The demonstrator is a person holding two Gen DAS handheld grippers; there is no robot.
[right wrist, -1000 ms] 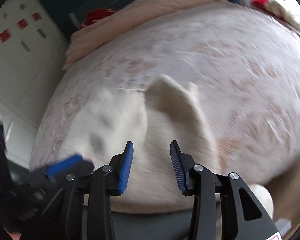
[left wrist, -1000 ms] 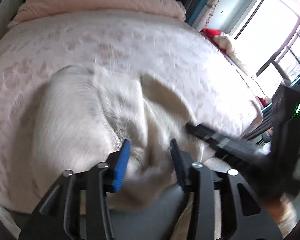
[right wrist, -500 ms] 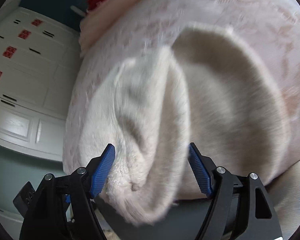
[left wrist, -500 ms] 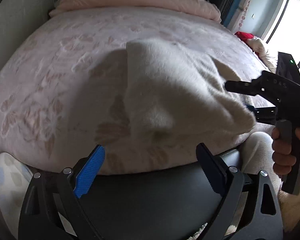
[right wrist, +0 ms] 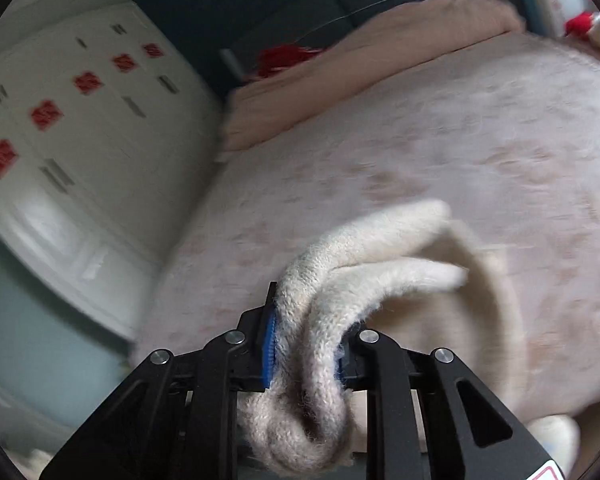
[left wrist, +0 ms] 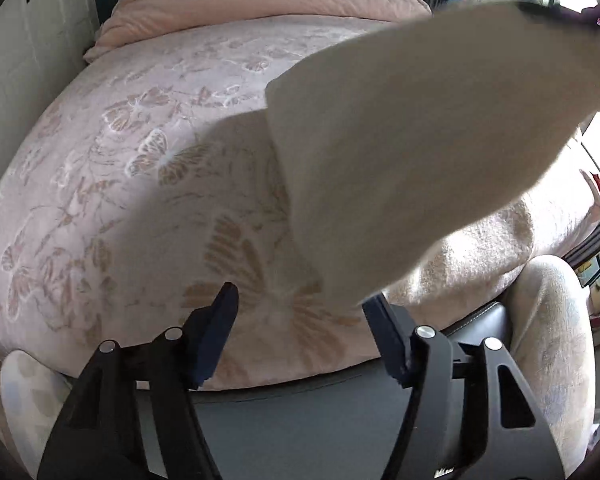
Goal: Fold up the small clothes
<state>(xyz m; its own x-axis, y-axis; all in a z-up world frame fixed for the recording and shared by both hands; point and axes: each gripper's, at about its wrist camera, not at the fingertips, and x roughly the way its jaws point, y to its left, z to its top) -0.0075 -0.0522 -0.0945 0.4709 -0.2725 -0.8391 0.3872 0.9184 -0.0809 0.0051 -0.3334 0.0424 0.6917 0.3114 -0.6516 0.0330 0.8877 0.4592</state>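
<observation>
Cream knitwear, a small fuzzy garment, hangs lifted above the pink butterfly-patterned bedspread. The left gripper, its jaws just narrowed yet still apart, holds nothing, one lower corner dangling between them. The right gripper, just closed, clamps the bunched edge.

In the left wrist view, the cream knitted woollen garment ran off the top-right edge, and it hid the bed's pink butterfly-patterned cover behind it. In the right wrist view, motion blur smeared the white cupboard doors; the garment's bunched end covered most of the blue pads.
</observation>
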